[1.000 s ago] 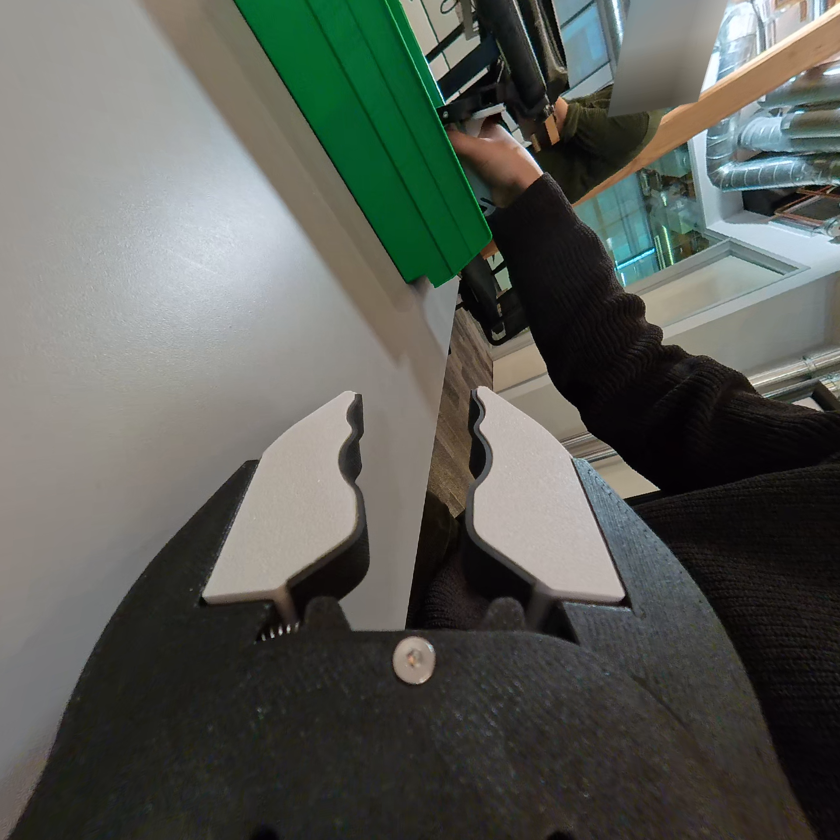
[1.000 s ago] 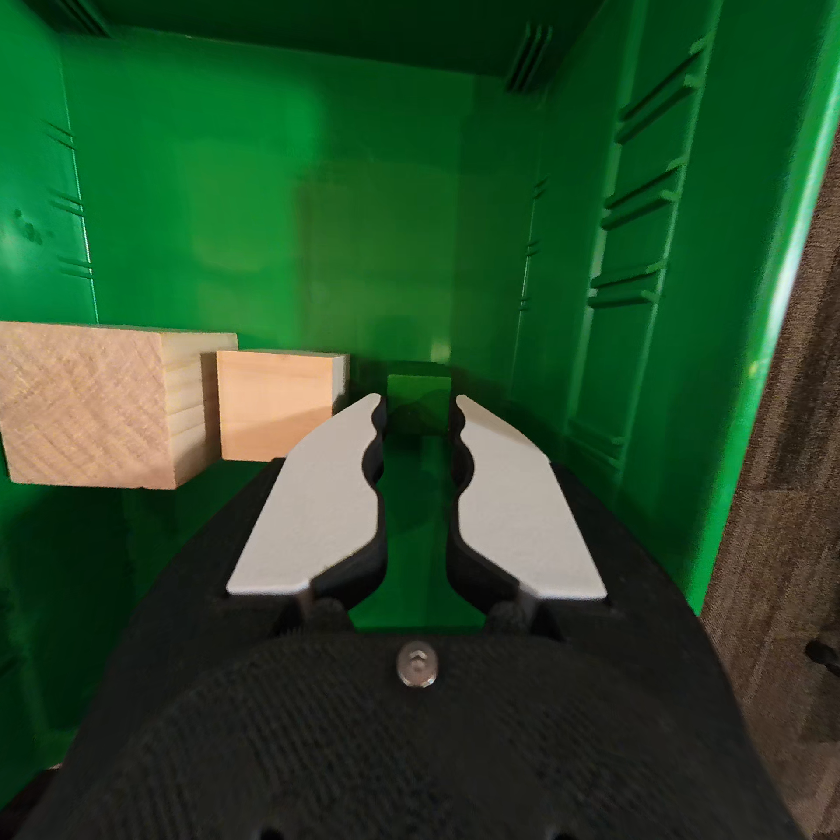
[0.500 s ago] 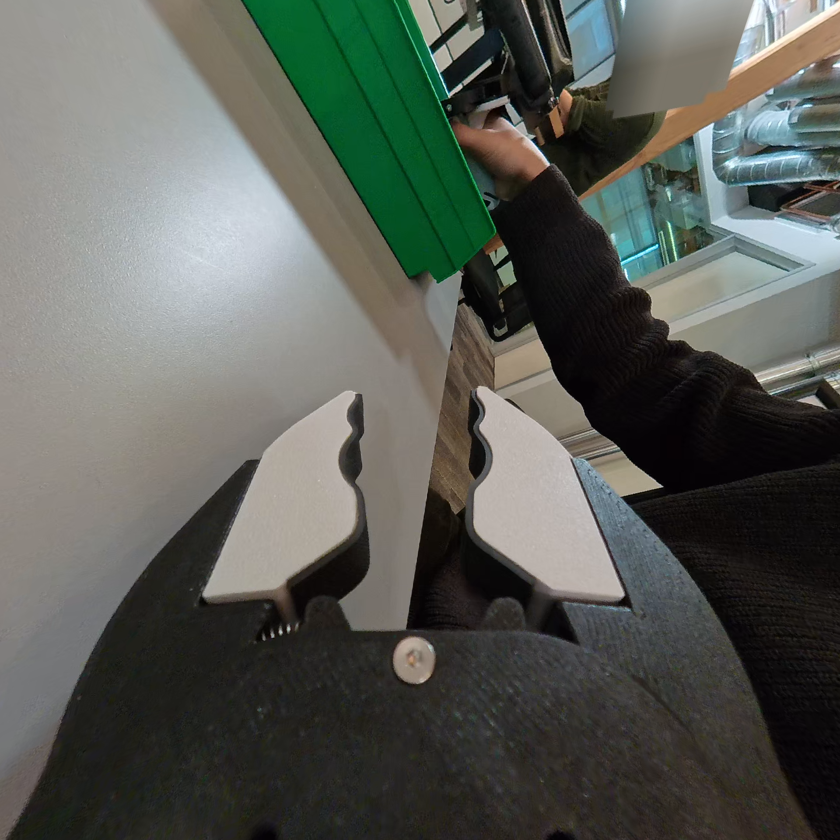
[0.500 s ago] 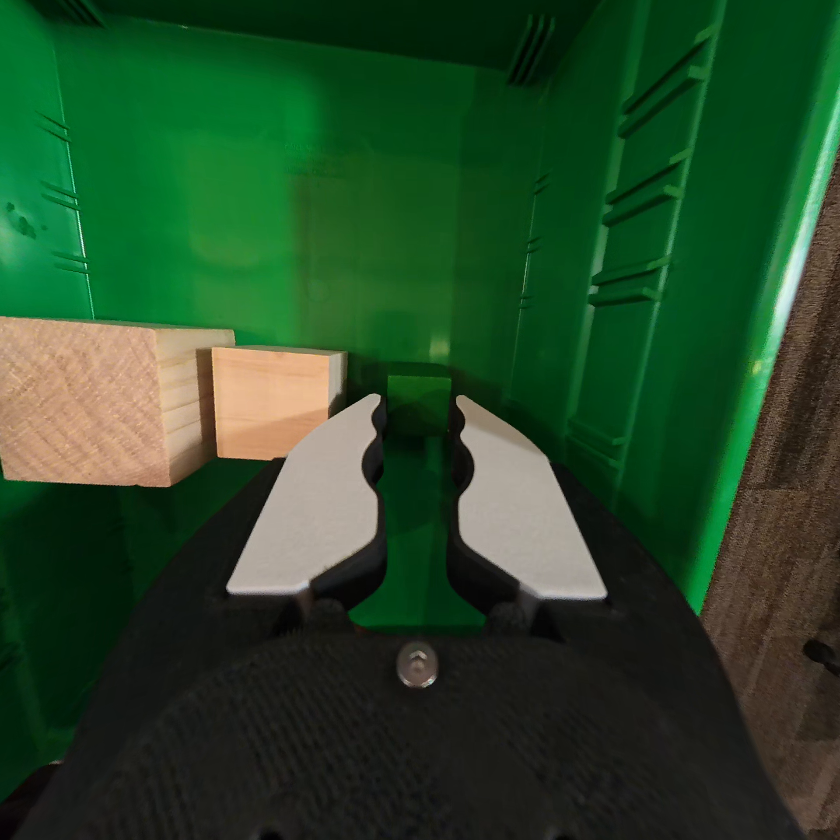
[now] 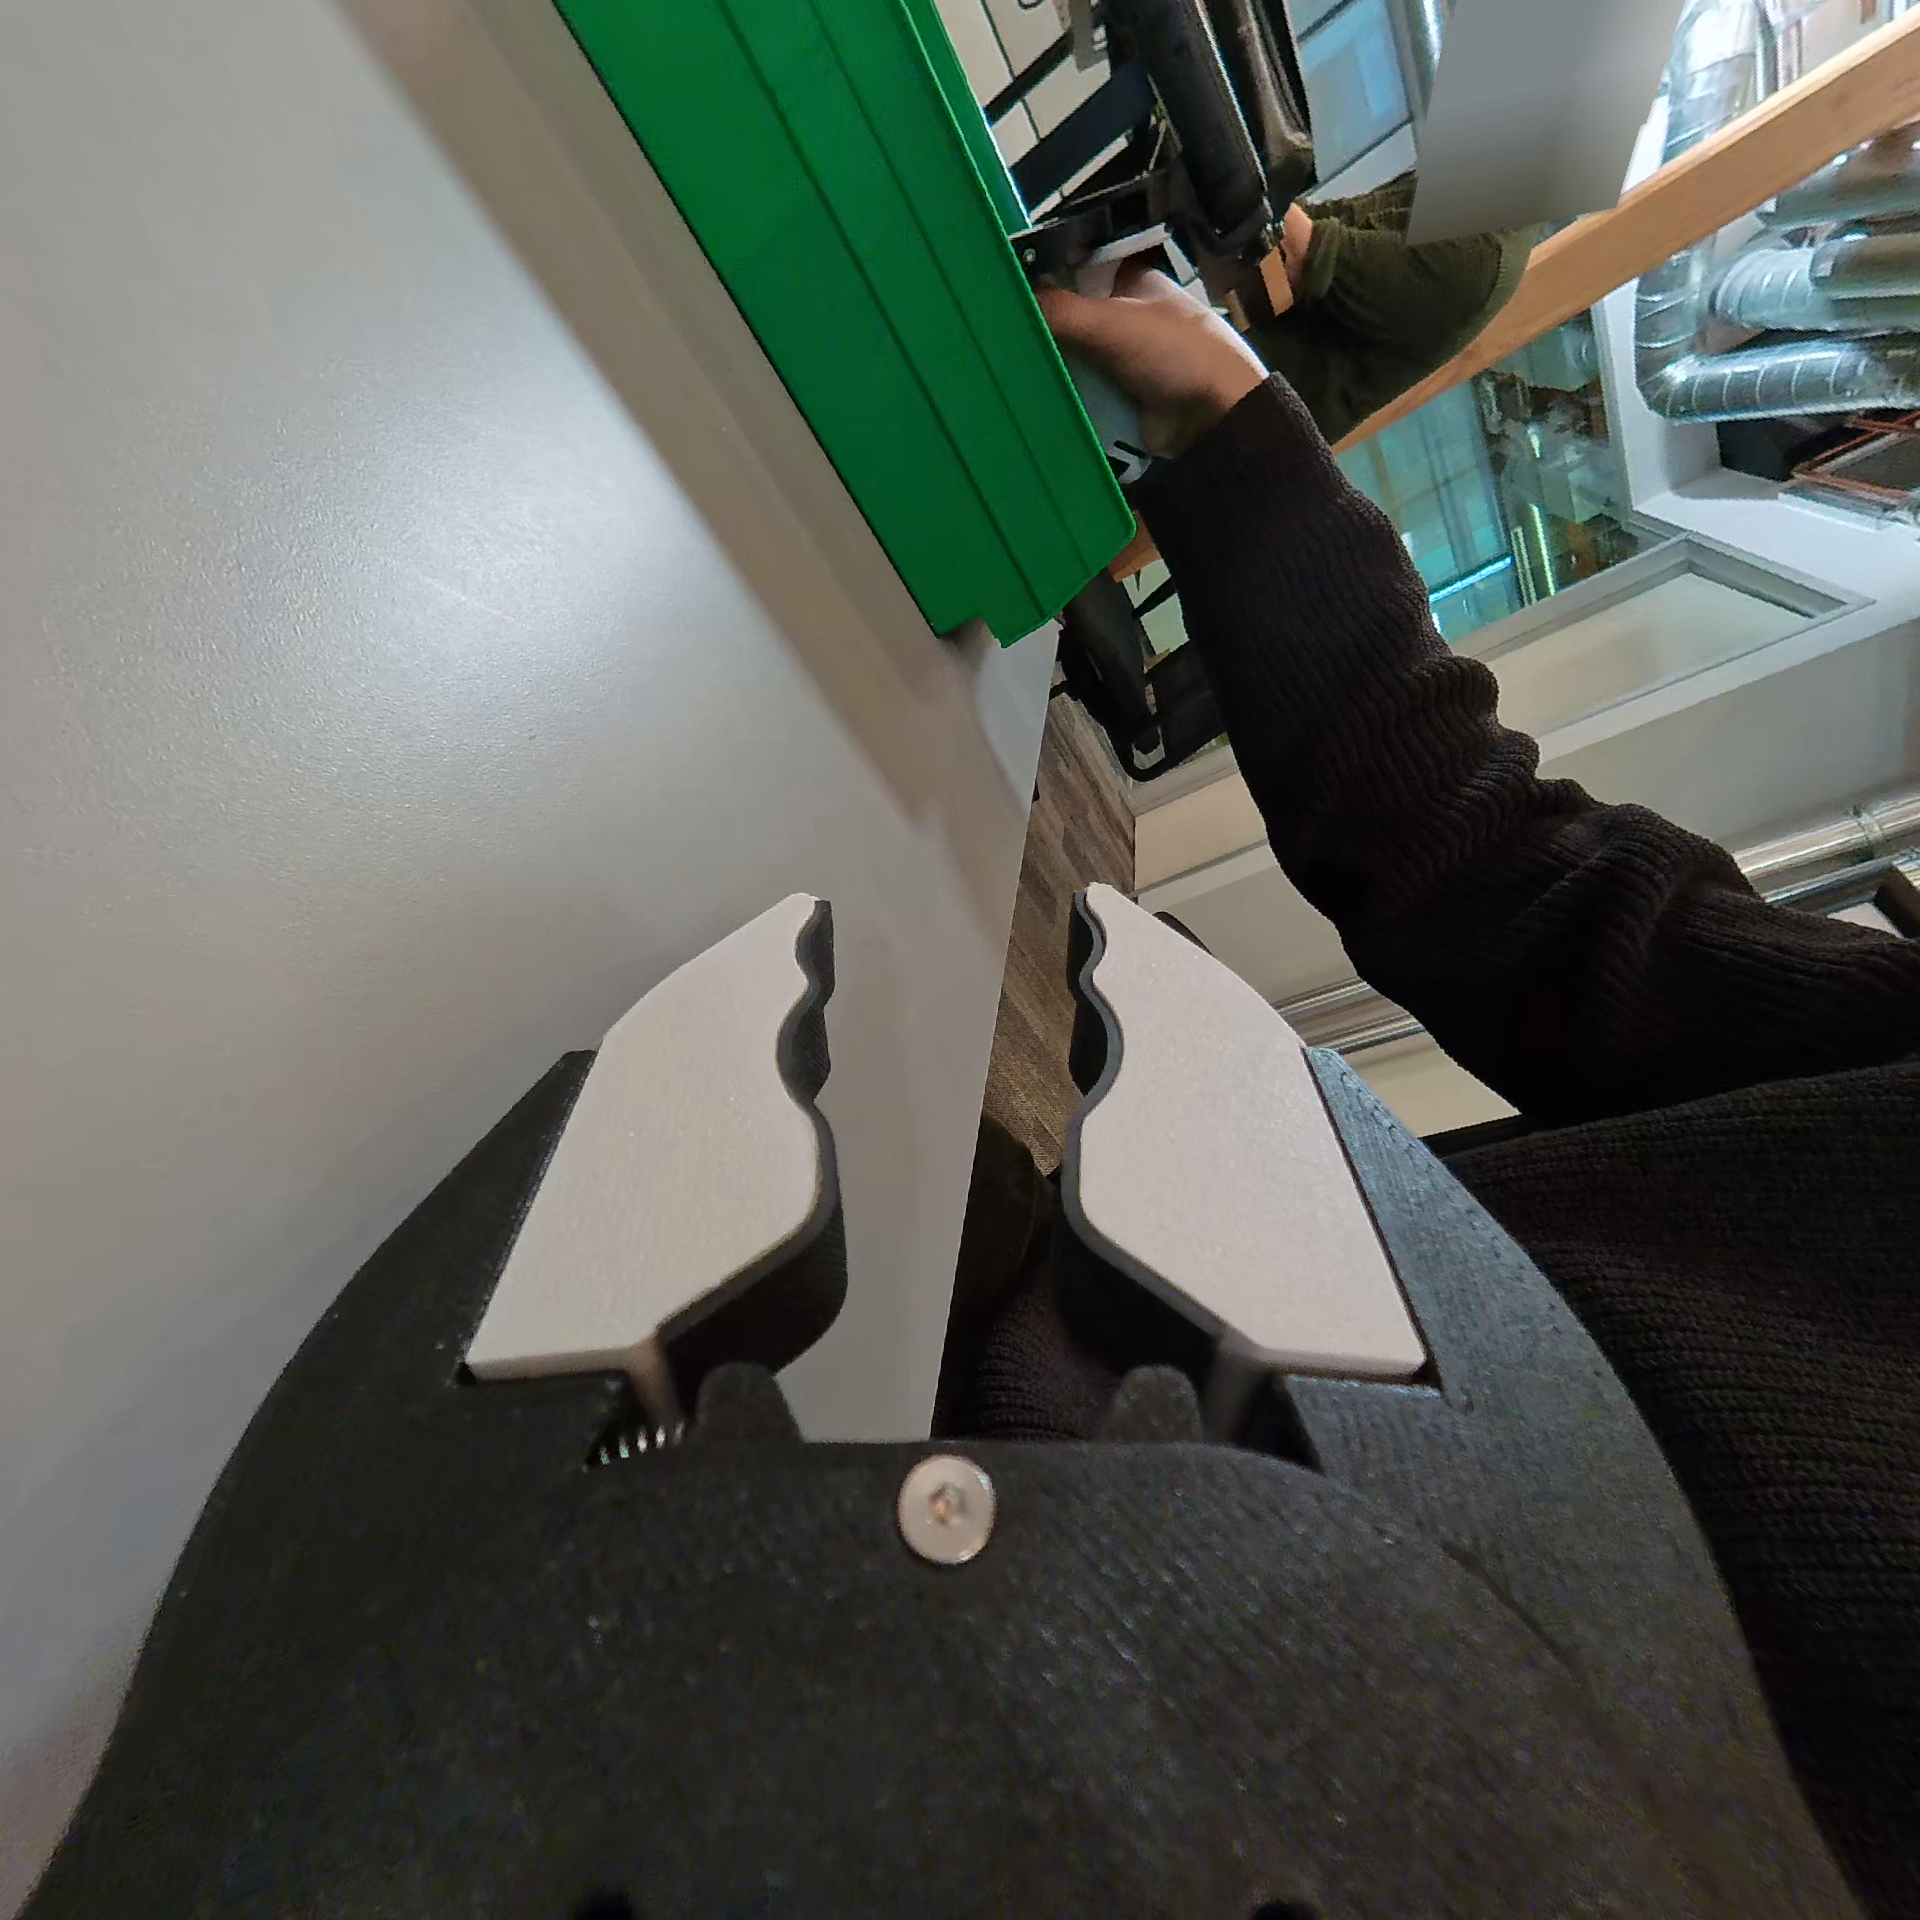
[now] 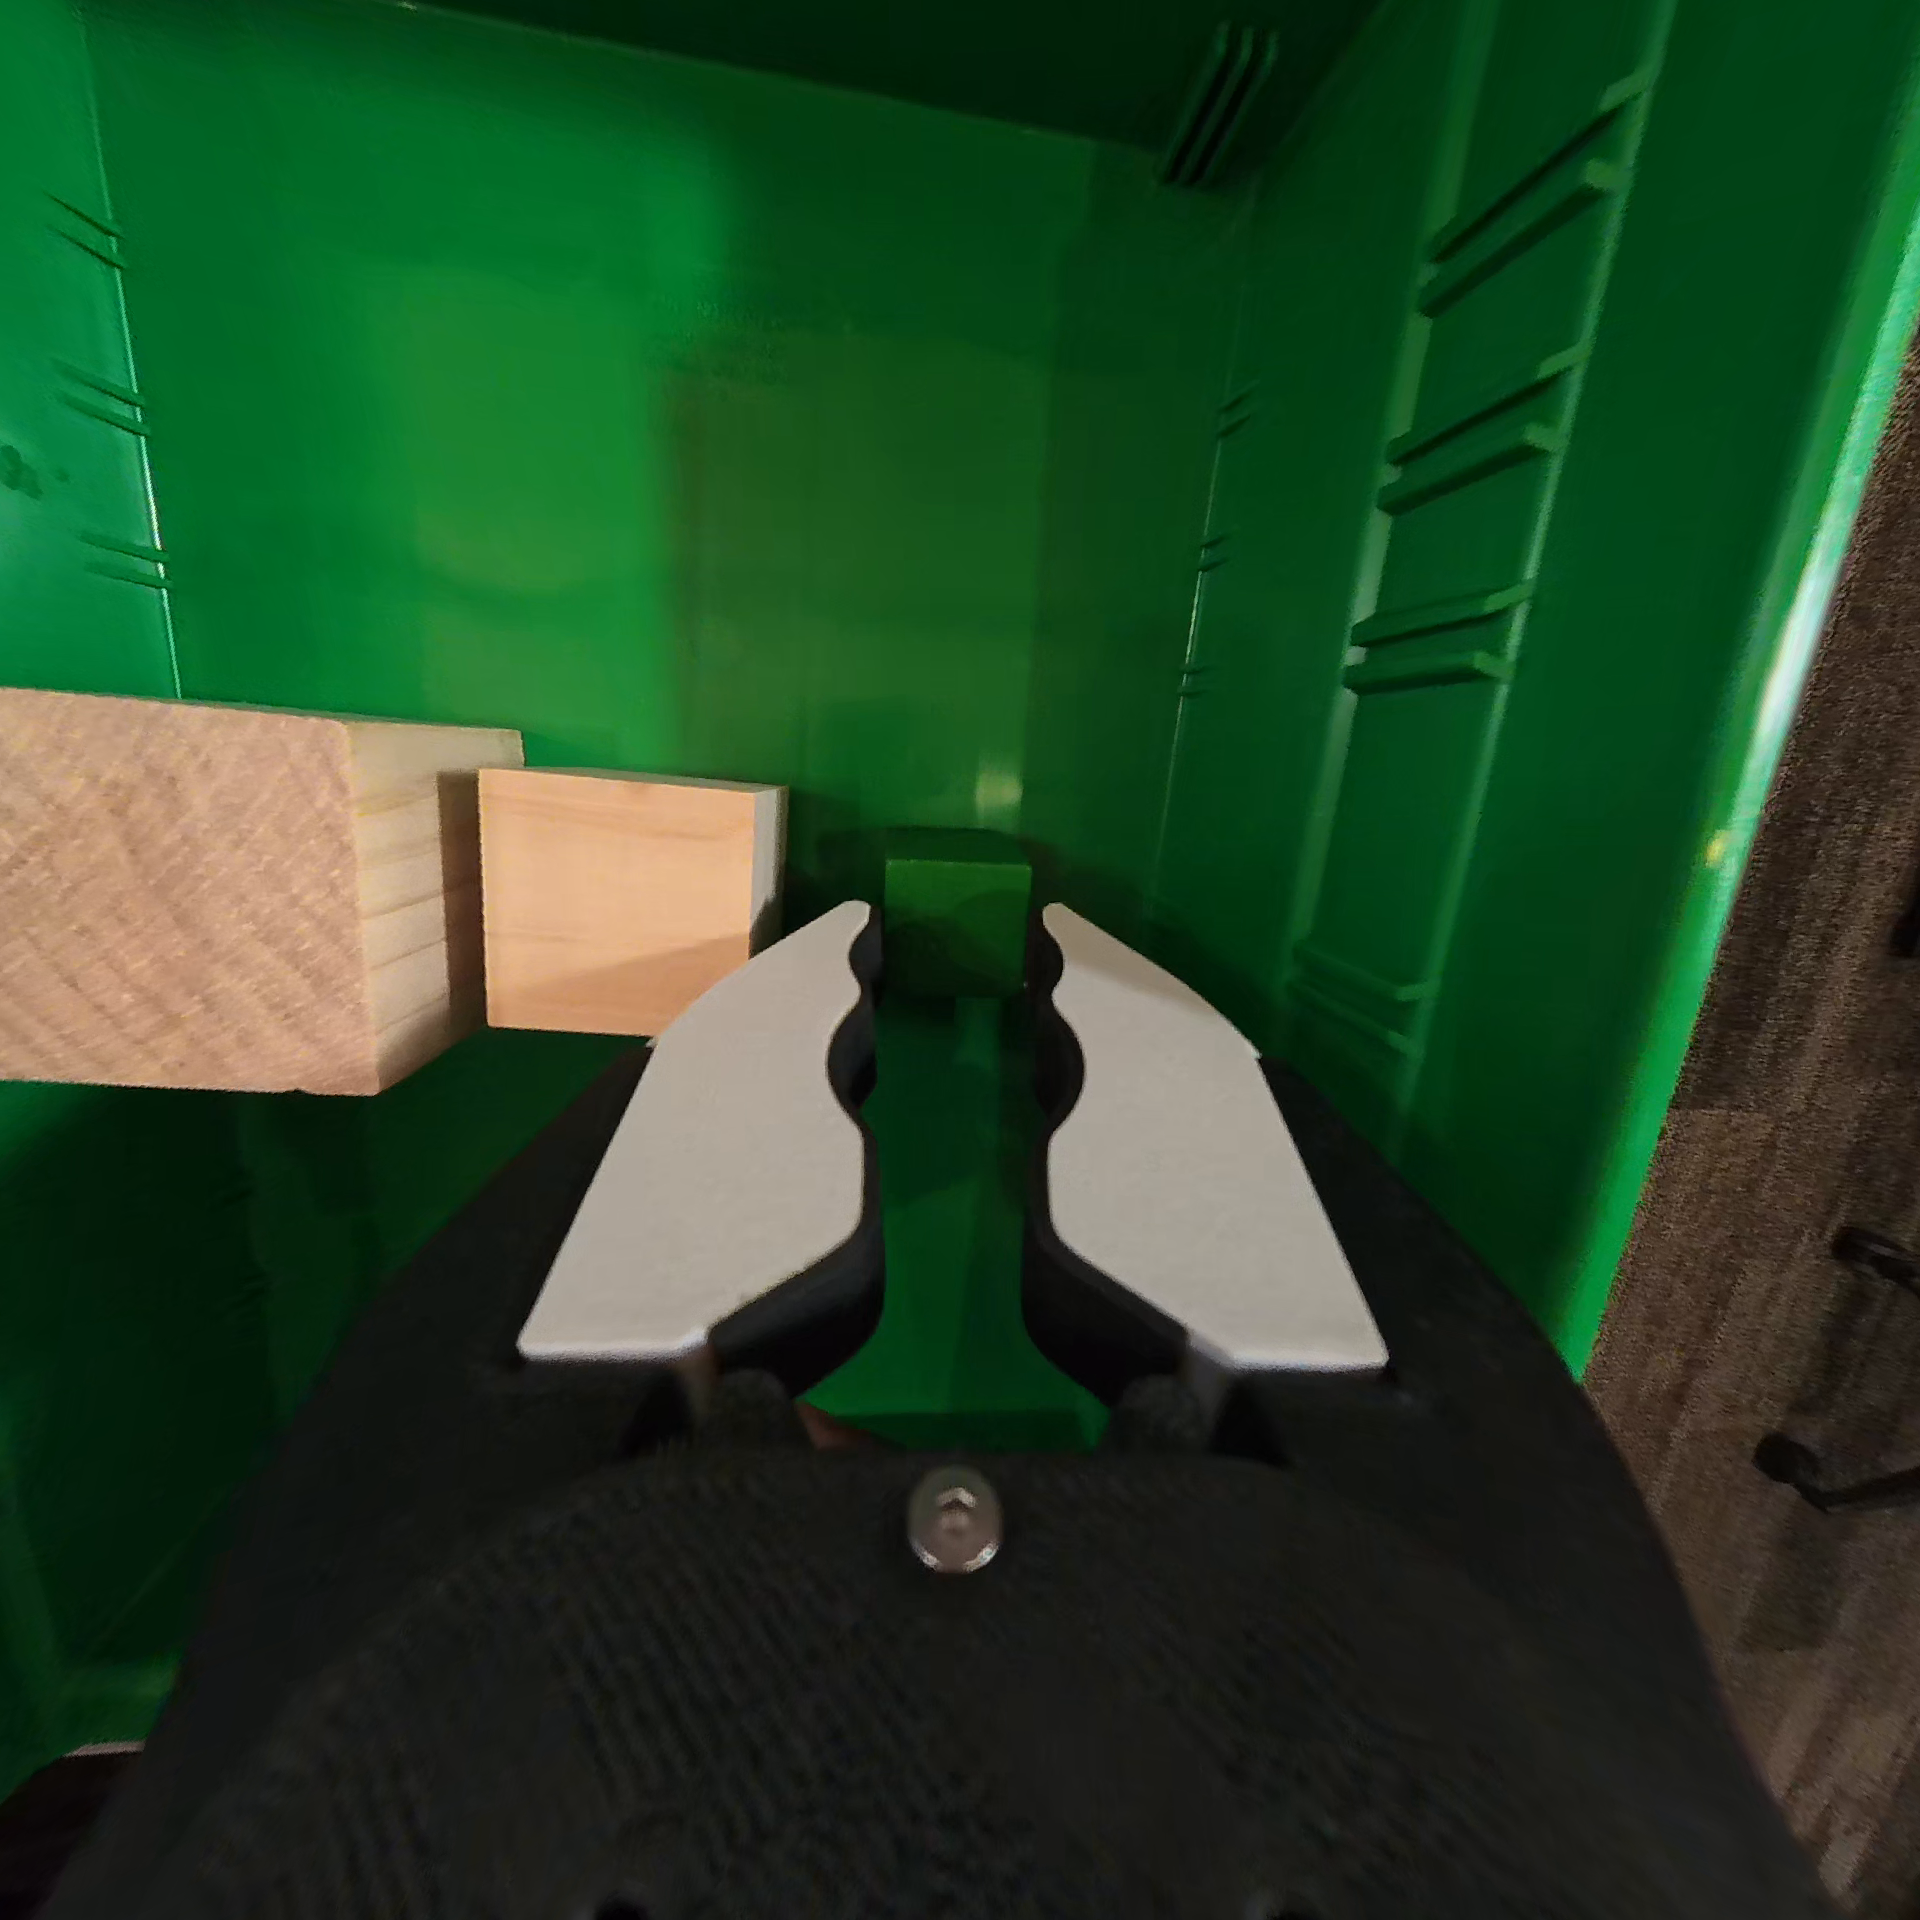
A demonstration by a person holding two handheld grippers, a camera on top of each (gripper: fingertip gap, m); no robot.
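My right gripper (image 6: pixel 956 914) is inside a green plastic bin (image 6: pixel 623 416), shut on a long green block (image 6: pixel 954 1195) that fills the gap between its fingers and sticks out past the tips. Two wooden blocks lie just left of it: a large one (image 6: pixel 187 894) and a smaller one (image 6: pixel 618 904) close to the left fingertip. My left gripper (image 5: pixel 951 914) is open and empty, low over the grey table (image 5: pixel 312 623) at its edge. The bin's outside (image 5: pixel 862 312) shows farther off, with a hand (image 5: pixel 1143 343) in a black sleeve reaching over its rim.
The bin's ribbed right wall (image 6: pixel 1455 623) is close to the right finger. Brown carpet floor (image 6: pixel 1766 1039) lies beyond the bin. Past the table are a person in an olive top (image 5: pixel 1382 301), a wooden beam (image 5: pixel 1714 177) and metal ducts (image 5: pixel 1766 353).
The wooden blocks have drifted slightly upward in the right wrist view, so the right gripper has shifted a little inside the bin. The left gripper has hardly moved.
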